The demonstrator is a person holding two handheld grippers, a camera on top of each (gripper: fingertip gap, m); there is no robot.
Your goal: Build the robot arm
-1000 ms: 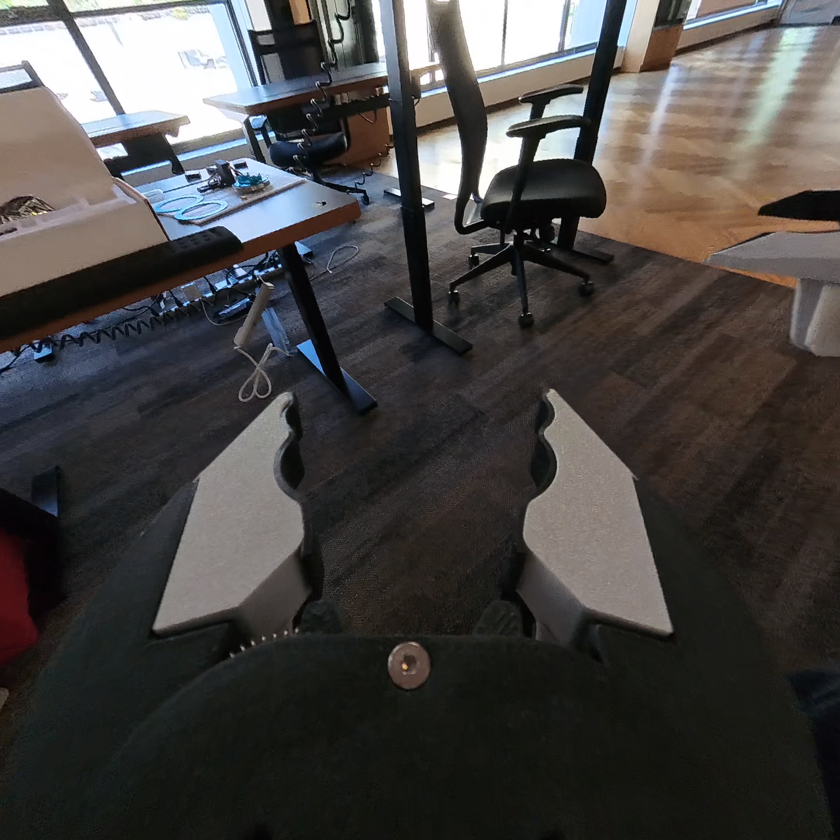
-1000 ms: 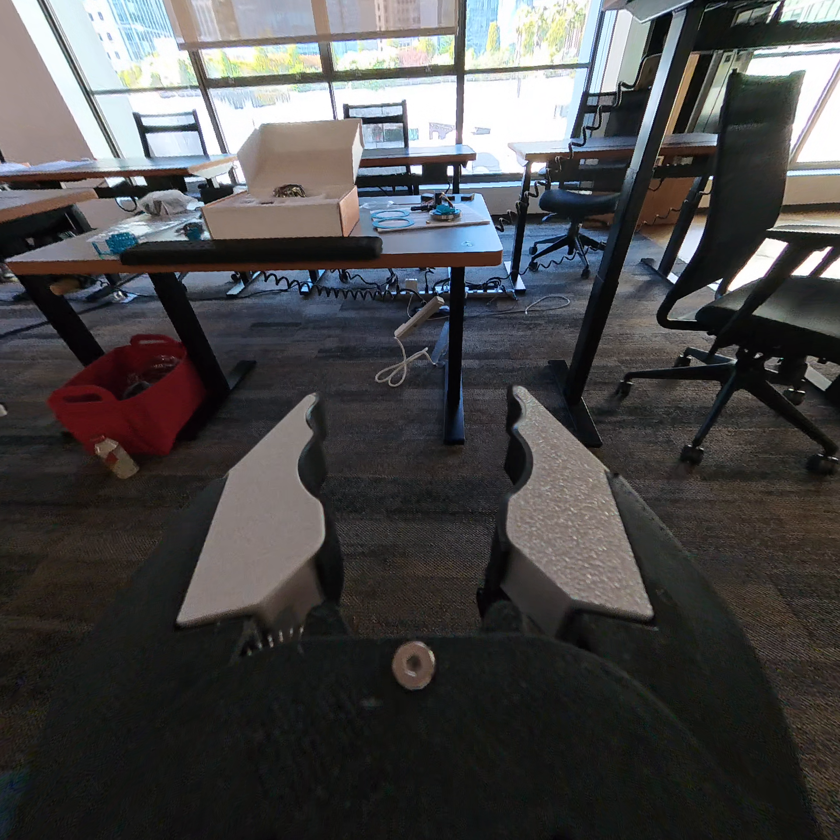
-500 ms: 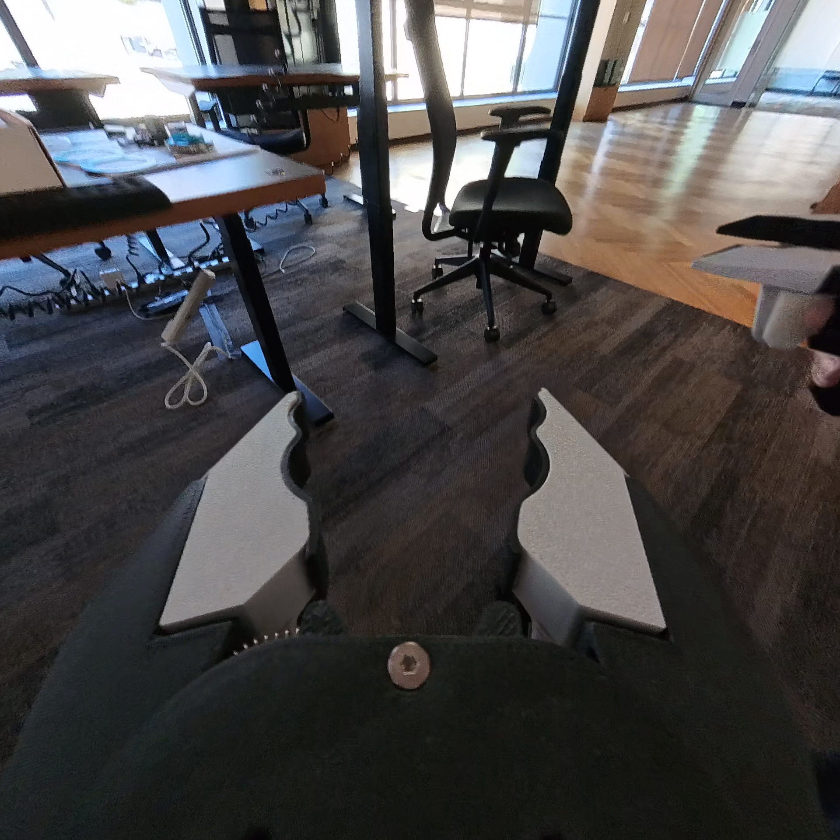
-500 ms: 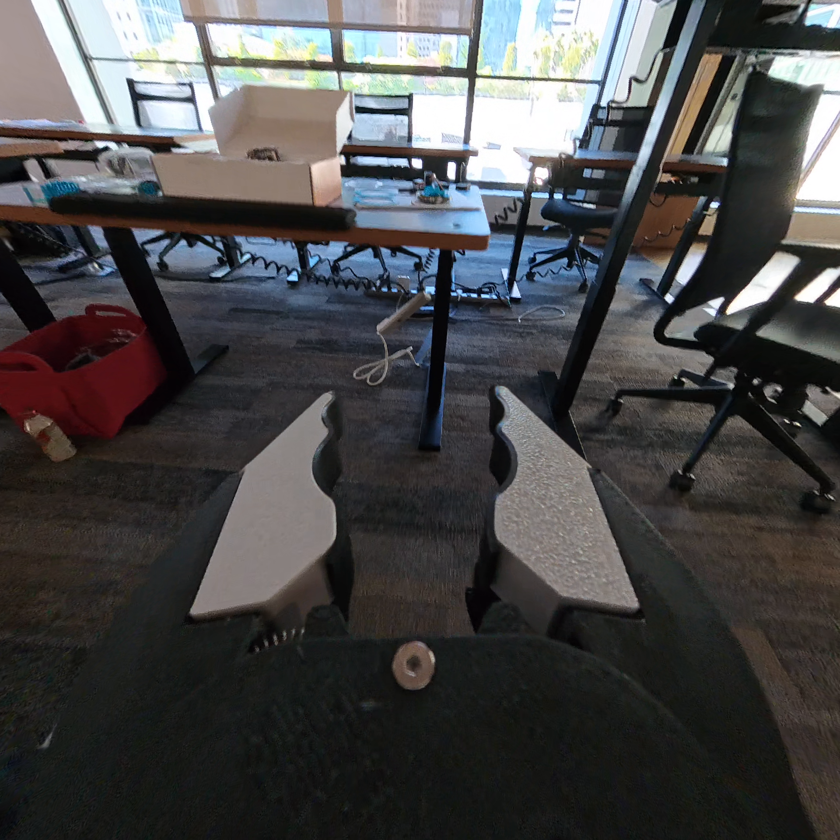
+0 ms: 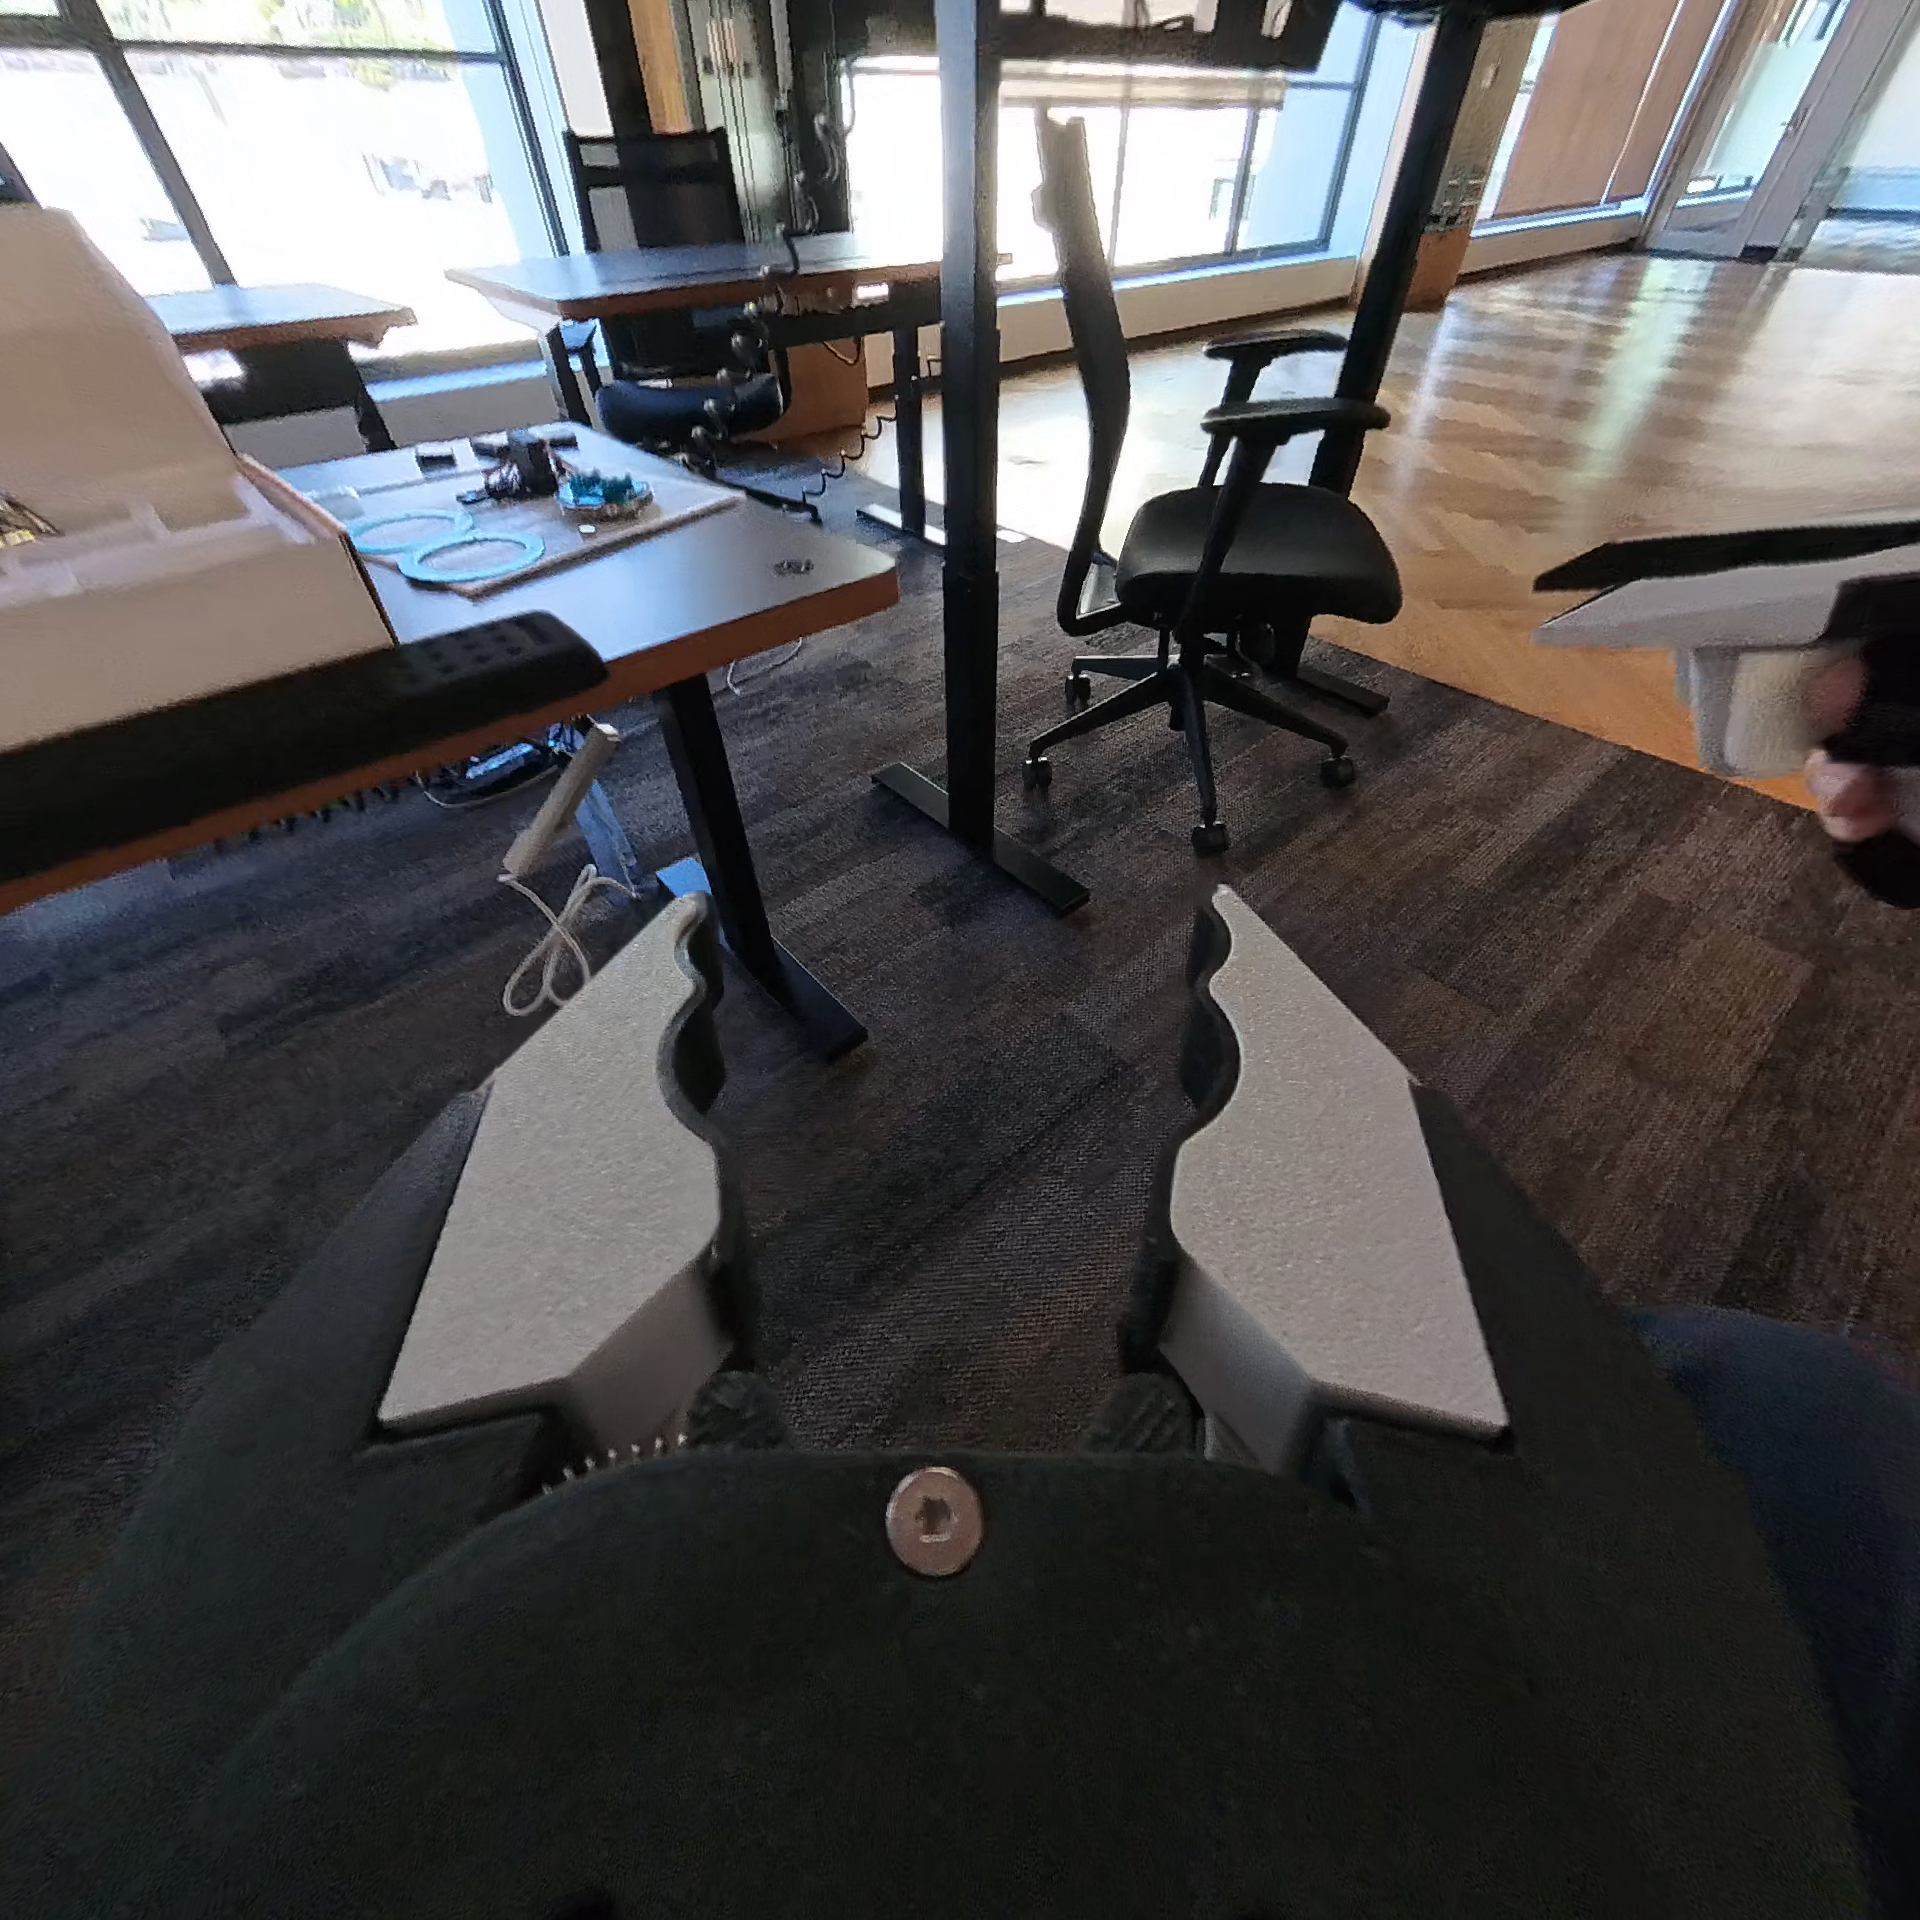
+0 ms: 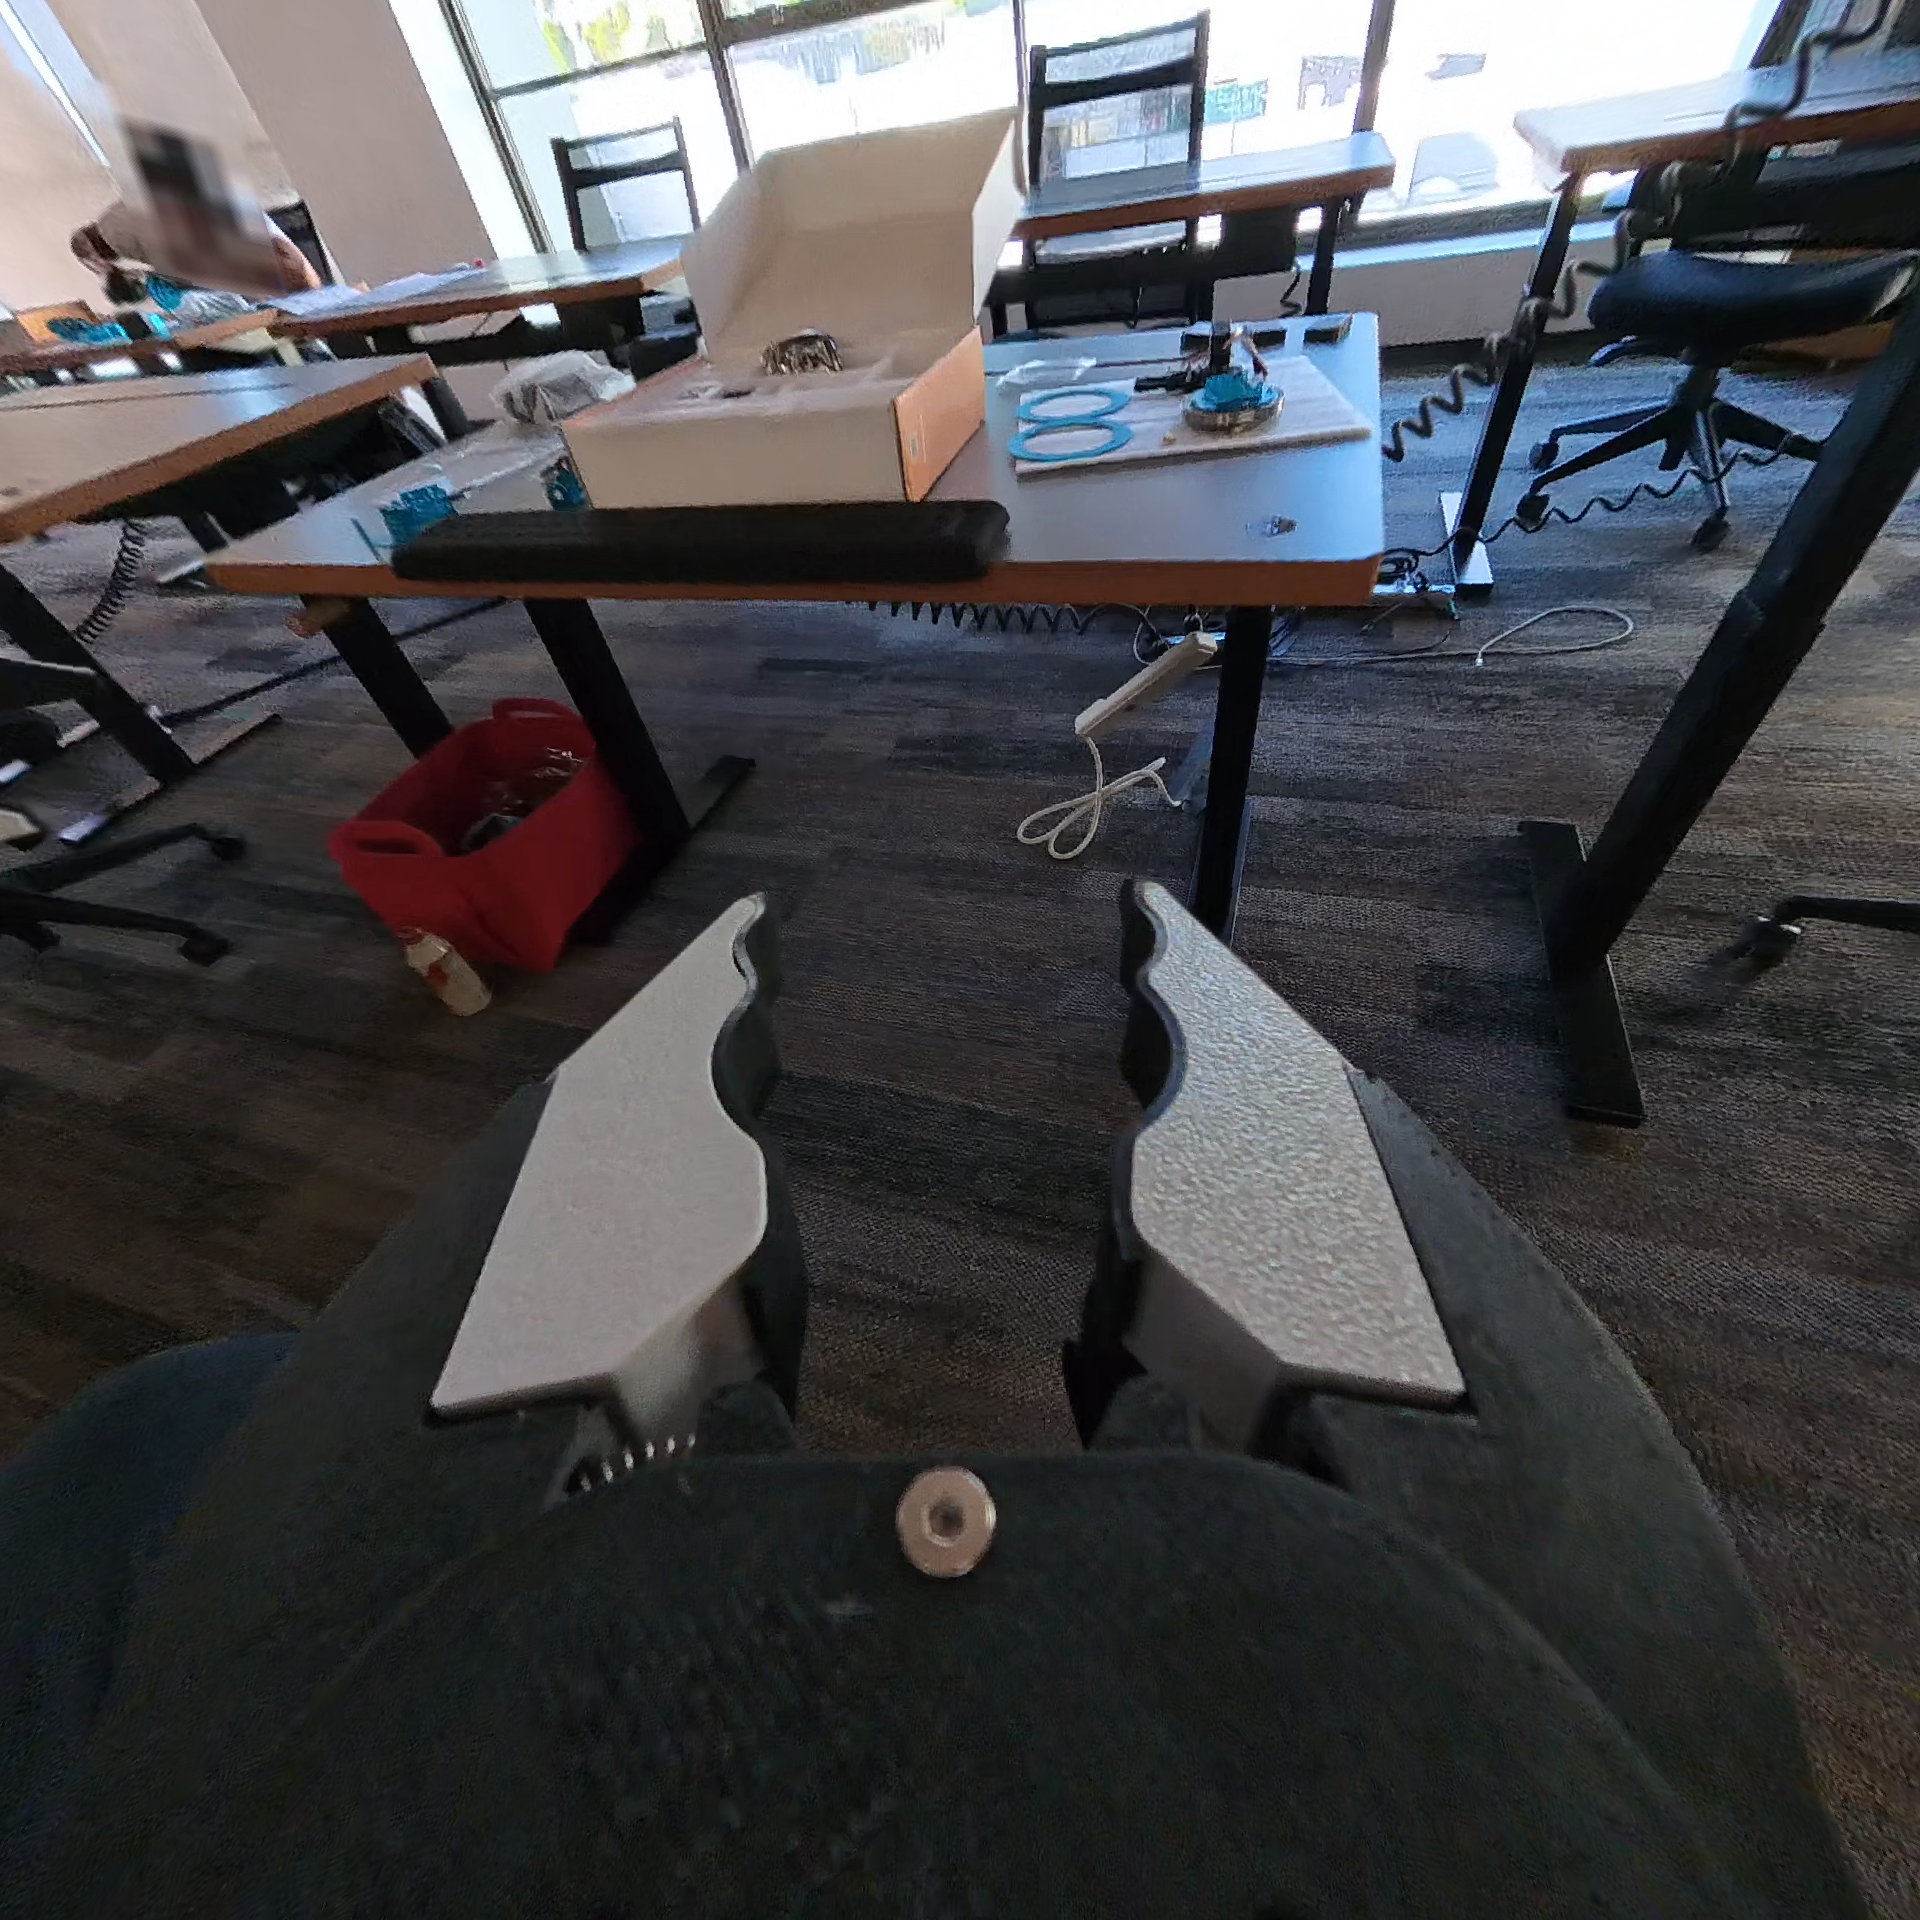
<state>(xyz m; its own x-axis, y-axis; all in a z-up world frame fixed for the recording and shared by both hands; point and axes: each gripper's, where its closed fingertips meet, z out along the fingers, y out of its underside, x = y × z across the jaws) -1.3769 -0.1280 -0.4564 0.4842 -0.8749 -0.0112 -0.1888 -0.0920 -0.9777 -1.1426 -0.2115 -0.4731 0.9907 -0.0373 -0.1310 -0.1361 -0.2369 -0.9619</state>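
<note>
Both views have been swung back toward the desk (image 6: 1320, 540), over whose near carpet the left gripper (image 5: 951, 935) and right gripper (image 6: 945, 914) are held with fingers wide and empty.

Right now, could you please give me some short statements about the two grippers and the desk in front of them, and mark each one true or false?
1. The left gripper is open and holds nothing. True.
2. The right gripper is shut on a blue ring. False: it is open and empty; the two blue rings lie on the desk.
3. The white cardboard box on the desk has its lid open. True.
4. The red bag stands on the desk. False: it is on the carpet, beside a desk leg.
5. A long black pad lies along the desk's near edge. True.
</note>
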